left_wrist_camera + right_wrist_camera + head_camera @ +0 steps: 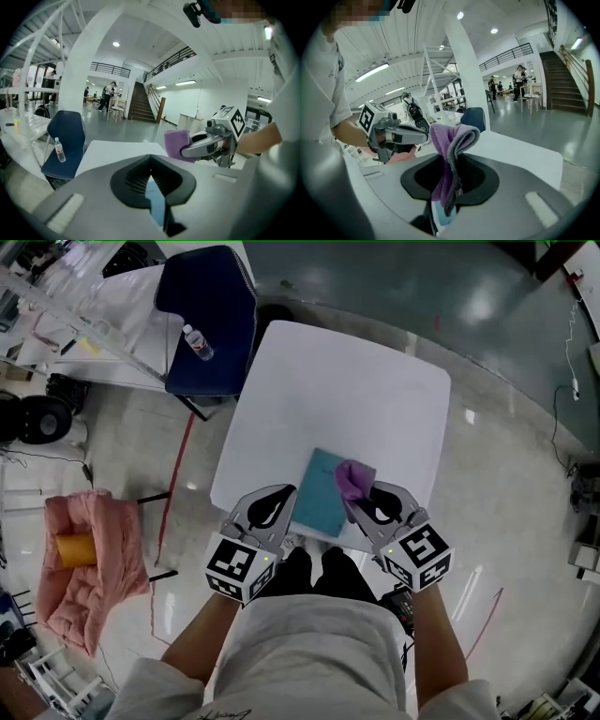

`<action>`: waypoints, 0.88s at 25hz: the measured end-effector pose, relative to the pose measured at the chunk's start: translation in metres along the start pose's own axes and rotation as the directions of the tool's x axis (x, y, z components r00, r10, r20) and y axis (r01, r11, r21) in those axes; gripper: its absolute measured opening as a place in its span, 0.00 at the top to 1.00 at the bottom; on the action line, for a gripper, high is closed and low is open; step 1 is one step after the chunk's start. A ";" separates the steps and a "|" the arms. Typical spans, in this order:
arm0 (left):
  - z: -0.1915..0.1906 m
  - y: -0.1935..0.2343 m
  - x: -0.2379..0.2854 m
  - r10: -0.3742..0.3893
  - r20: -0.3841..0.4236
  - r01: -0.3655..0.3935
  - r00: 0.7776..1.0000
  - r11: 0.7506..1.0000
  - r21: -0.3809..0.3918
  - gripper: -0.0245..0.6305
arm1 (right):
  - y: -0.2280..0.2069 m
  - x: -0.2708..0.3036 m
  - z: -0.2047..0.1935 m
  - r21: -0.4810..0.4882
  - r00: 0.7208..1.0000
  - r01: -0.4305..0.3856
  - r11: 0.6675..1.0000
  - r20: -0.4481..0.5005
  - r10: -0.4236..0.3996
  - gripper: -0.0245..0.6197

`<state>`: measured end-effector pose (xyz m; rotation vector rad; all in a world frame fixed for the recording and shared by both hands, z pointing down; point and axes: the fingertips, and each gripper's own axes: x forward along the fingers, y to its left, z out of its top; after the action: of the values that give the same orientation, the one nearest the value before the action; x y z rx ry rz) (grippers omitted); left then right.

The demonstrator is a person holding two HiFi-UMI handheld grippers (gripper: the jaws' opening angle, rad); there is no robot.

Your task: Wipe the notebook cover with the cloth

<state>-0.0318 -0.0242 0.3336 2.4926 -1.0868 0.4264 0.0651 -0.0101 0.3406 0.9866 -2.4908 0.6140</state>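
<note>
A teal notebook (317,495) lies near the front edge of the white table (347,390). My right gripper (362,495) is shut on a purple cloth (354,478), which hangs over the notebook's right part. In the right gripper view the cloth (451,140) folds up out of the jaws, with a strip of notebook (440,221) below. My left gripper (289,494) sits at the notebook's left edge with its jaws shut and nothing between them. A sliver of the blue notebook (156,202) shows beneath it. The left gripper view also shows the cloth (176,143).
A dark blue chair (211,315) with a water bottle (198,341) on its seat stands at the table's far left corner. A pink padded bundle (89,563) holding an orange object (73,547) lies on the floor to the left. Cables run along the floor on the right.
</note>
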 end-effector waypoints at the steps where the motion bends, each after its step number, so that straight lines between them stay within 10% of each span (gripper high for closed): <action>1: 0.003 -0.002 -0.003 0.003 0.007 -0.003 1.000 1.000 0.000 0.96 | 0.001 -0.004 0.002 0.007 1.000 0.002 1.000 0.010 -0.002 0.79; 22: 0.049 -0.032 -0.027 0.041 0.086 -0.042 0.995 0.999 0.012 0.96 | 0.027 -0.042 0.043 0.042 0.990 0.019 0.999 0.138 -0.024 0.79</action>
<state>-0.0198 -0.0098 0.2722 2.5245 -1.1744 0.3428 0.0663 0.0074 0.2766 1.1046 -2.5931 0.6115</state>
